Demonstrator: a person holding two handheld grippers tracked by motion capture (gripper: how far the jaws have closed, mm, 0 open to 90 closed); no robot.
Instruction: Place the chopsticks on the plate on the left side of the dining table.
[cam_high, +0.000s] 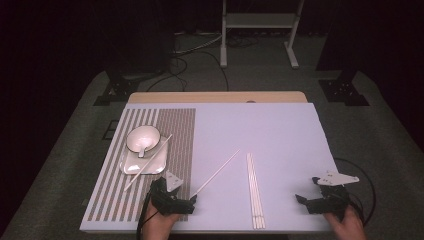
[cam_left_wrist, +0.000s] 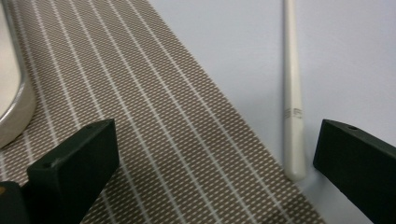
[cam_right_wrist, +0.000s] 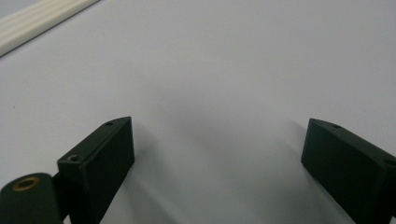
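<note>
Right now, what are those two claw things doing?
Left gripper: open, holding nothing, a loose chopstick between its jaws.
Right gripper: open, empty.

Hand-held gripper (cam_right_wrist: 217, 163) spread wide over table (cam_right_wrist: 224, 70), chopsticks (cam_right_wrist: 37, 18) beyond.

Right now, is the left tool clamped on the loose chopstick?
No, the left tool is open; the chopstick lies on the table between its jaws, untouched.
</note>
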